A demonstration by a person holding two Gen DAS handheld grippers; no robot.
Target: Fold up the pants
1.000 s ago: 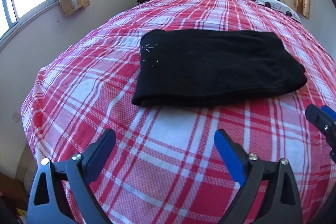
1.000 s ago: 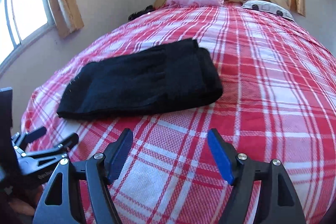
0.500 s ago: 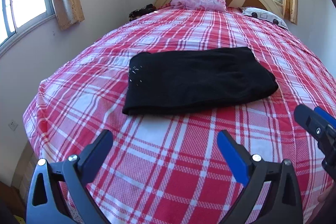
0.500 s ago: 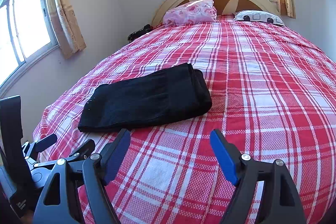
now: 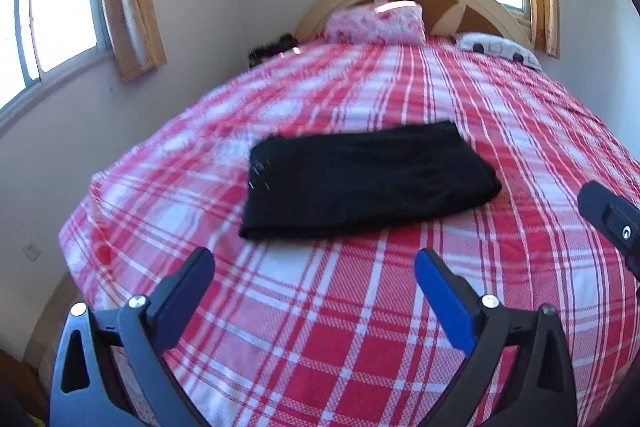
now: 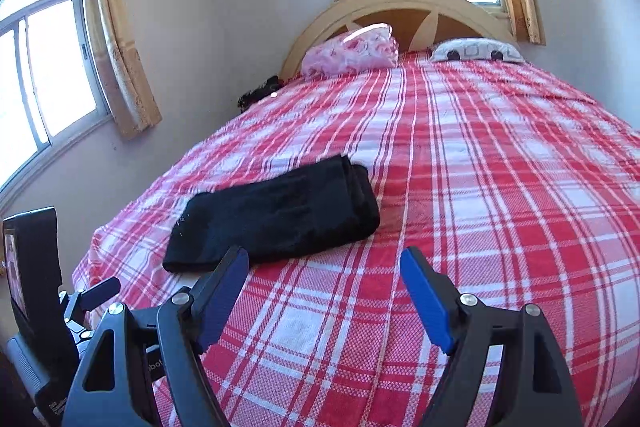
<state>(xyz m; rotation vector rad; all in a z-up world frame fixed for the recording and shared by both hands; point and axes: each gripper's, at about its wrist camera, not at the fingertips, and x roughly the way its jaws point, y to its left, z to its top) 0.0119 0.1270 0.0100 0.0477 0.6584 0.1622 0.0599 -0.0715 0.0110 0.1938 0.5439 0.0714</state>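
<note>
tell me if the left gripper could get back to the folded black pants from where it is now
Probably yes. The left gripper is open with nothing between its jaws, and only bare plaid bedspread lies between it and the folded black pants.

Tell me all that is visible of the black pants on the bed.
The pants are plain black, of soft, thick-looking cloth, folded into a flat rectangular bundle of several layers. A few tiny pale specks show near the left end. The right end looks thick and rounded. They lie on the red and white checked bedcover, toward the near left part of the bed, with their long side across the view. Only the cover touches them; no gripper does.
</note>
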